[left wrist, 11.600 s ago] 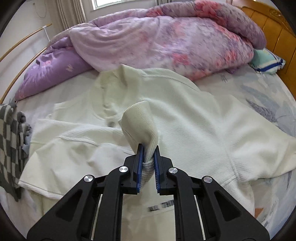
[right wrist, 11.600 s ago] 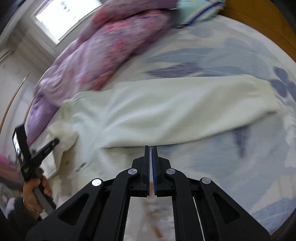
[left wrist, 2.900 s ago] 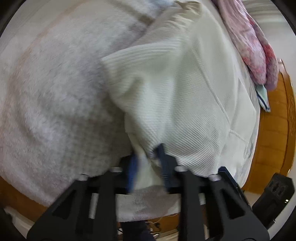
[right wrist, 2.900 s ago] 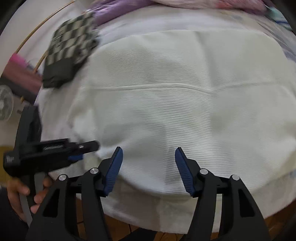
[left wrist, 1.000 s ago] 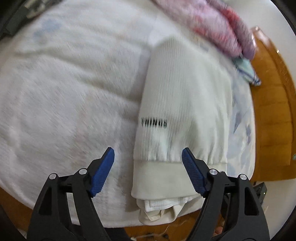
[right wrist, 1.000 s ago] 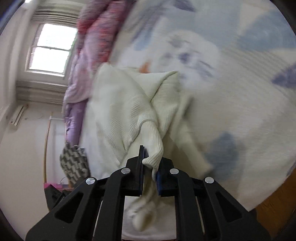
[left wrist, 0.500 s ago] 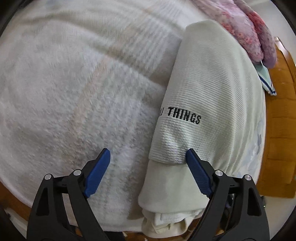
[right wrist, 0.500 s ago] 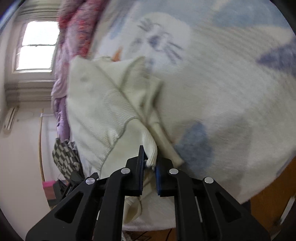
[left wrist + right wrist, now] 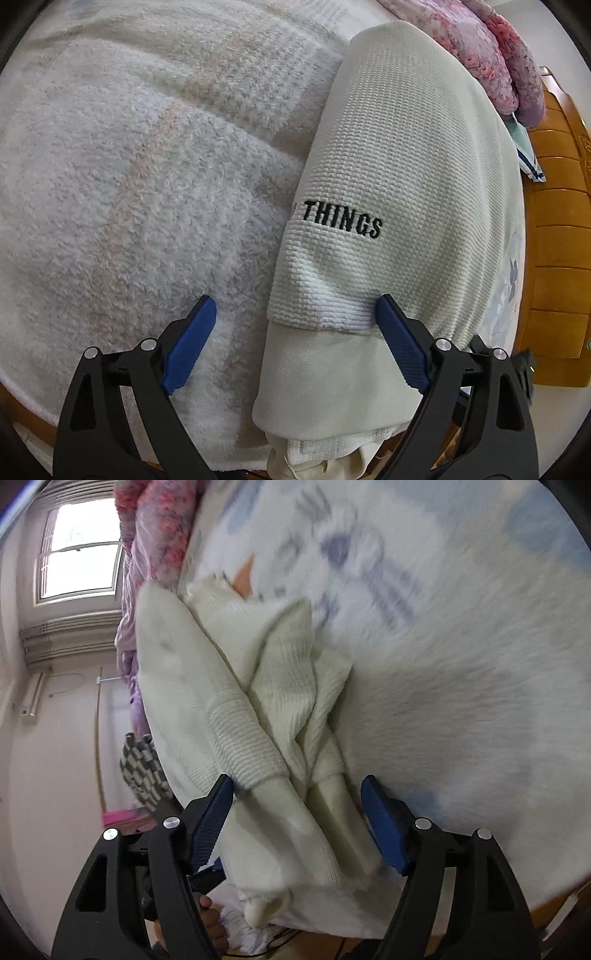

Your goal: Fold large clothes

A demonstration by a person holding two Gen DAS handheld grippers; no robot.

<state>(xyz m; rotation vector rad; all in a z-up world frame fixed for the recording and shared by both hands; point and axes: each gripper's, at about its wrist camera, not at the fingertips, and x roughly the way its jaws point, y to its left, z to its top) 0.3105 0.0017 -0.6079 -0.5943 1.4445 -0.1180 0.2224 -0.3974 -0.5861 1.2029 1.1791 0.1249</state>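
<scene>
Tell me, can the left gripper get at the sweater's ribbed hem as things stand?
Probably yes. The left gripper is open, its fingers straddling the ribbed hem of the cream sweater, with nothing lying over that edge.

Sweater (image 9: 399, 155) – waffle knit; blanket (image 9: 129, 177) fleecy.
</scene>
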